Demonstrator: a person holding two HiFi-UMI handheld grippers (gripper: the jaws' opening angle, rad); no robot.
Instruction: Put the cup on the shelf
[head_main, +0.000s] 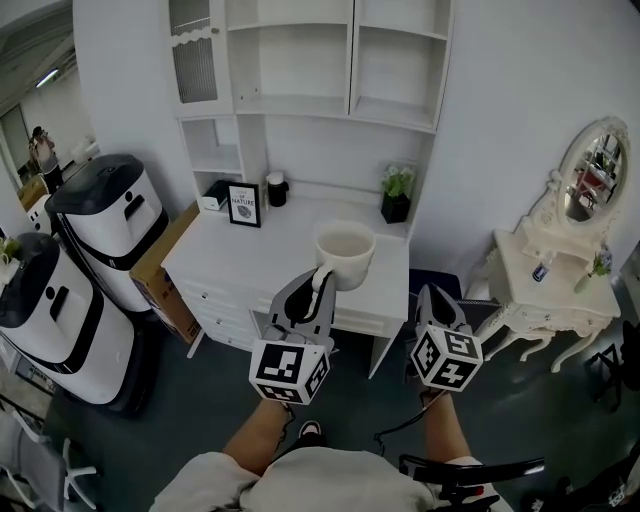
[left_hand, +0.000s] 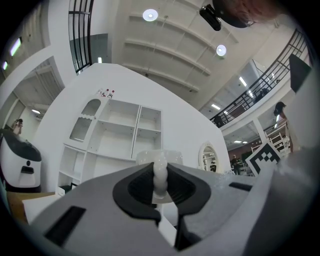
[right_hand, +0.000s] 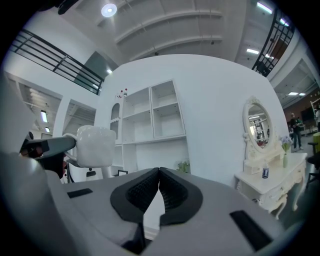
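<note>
While the left gripper (head_main: 321, 283) pinches only the handle (left_hand: 159, 175) of the cup (head_main: 345, 254), held above the front edge of the desk (head_main: 240, 262), the cup may pivot or slip before reaching the shelf (head_main: 290, 103). Right gripper (head_main: 437, 297): jaws together, empty.

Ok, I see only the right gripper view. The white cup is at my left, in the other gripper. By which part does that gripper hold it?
Observer: By the handle. The left gripper view shows the left gripper shut on it, one pad on each side.
Operator: Is something inside the cup?
Observer: From the head view the cup looks empty; its white inside shows.
Operator: Is it at the shelves already?
Observer: Not yet. The head view shows it in front of the white desk, with the open shelves farther behind it.
</note>
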